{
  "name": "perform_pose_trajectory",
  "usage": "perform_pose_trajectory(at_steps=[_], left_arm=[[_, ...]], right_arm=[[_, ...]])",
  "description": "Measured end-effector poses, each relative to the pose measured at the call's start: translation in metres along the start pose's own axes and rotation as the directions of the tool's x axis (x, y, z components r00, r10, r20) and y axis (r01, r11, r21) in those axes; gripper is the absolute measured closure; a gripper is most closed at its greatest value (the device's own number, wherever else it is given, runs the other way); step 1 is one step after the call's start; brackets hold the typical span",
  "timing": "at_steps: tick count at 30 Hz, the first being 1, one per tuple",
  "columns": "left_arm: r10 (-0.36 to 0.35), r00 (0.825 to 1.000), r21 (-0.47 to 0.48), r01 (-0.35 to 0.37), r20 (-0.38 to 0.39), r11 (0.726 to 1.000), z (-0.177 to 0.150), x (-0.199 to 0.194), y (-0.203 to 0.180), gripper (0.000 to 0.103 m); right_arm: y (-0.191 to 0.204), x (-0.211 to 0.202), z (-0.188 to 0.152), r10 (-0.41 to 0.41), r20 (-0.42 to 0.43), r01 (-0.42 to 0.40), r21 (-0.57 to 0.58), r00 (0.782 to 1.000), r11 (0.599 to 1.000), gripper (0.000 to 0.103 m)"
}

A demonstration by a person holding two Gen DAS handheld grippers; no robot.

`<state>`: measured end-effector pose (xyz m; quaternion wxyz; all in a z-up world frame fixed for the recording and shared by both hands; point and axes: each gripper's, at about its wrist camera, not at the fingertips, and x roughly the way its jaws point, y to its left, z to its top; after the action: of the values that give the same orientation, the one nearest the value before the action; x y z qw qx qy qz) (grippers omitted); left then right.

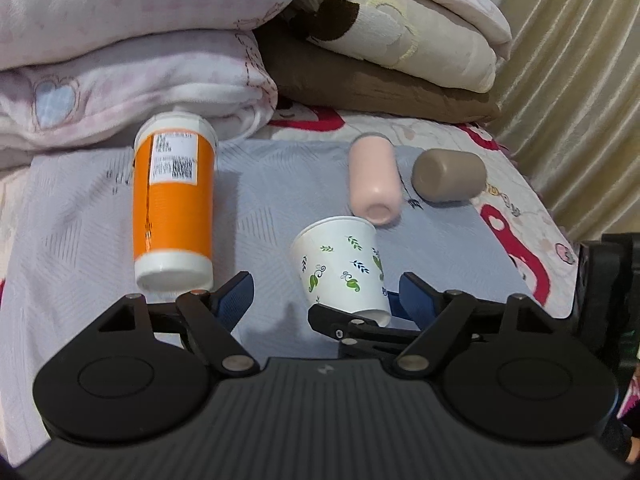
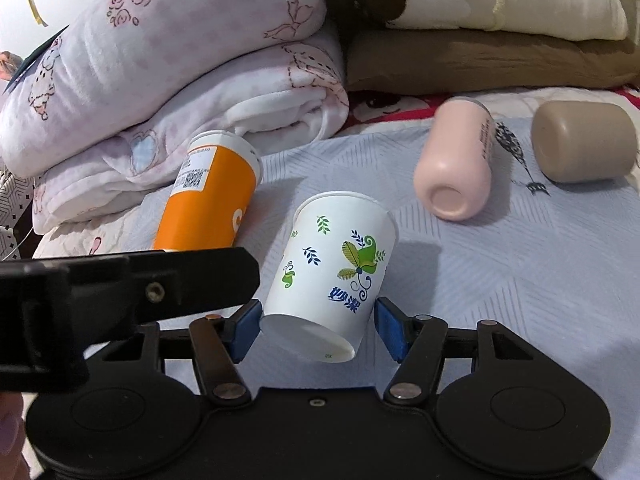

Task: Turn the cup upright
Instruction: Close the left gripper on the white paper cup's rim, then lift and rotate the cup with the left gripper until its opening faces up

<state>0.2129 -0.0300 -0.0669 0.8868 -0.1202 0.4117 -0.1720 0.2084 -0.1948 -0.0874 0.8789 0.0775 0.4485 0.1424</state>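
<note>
A white paper cup (image 2: pixel 332 276) with green and blue leaf prints is tilted, base toward me and rim away, lifted off the grey cloth. My right gripper (image 2: pixel 316 326) is shut on its base end, a blue pad on each side. The cup also shows in the left wrist view (image 1: pixel 340 268), with the right gripper's fingers (image 1: pixel 352 330) at its base. My left gripper (image 1: pixel 324 292) is open and empty, just left of and behind the cup. Its black body crosses the left of the right wrist view (image 2: pixel 120 284).
An orange cup (image 1: pixel 174 204) with white ends lies on the grey cloth (image 1: pixel 80 220) to the left. A pink cup (image 1: pixel 374 180) and a brown cup (image 1: pixel 448 176) lie on their sides further back. Folded blankets (image 1: pixel 120 80) and a brown cushion (image 1: pixel 380 84) are stacked behind.
</note>
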Motion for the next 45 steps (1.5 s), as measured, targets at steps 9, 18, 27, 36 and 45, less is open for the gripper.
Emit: perform_pose_trajectory(at_steps=[9, 18, 27, 36, 45], left_arm=[[-0.069, 0.996, -0.072, 0.065, -0.064, 0.995, -0.029, -0.024, -0.008, 0.024], [-0.121, 0.987, -0.127, 0.107, -0.104, 0.986, -0.051, -0.038, -0.006, 0.024], [-0.121, 0.981, -0.193, 0.091, -0.151, 0.977, -0.066, -0.008, 0.014, 0.024], [-0.225, 0.954, -0.29, 0.163, -0.197, 0.943, -0.076, 0.015, 0.028, 0.042], [-0.285, 0.927, -0.305, 0.205, -0.245, 0.93, -0.071, 0.027, 0.036, 0.043]], right_arm=[[-0.003, -0.042, -0.032, -0.006, -0.052, 0.012, 0.106, 0.999, 0.994, 0.036], [0.009, -0.068, -0.05, 0.018, -0.066, -0.011, 0.102, 0.998, 0.995, 0.036], [0.023, -0.046, -0.055, 0.007, -0.114, -0.006, 0.011, 0.993, 1.0, 0.036], [0.009, -0.036, -0.053, 0.062, -0.277, -0.041, 0.081, 0.959, 0.996, 0.034], [0.006, -0.031, -0.044, 0.086, -0.312, -0.079, 0.033, 0.946, 0.996, 0.026]])
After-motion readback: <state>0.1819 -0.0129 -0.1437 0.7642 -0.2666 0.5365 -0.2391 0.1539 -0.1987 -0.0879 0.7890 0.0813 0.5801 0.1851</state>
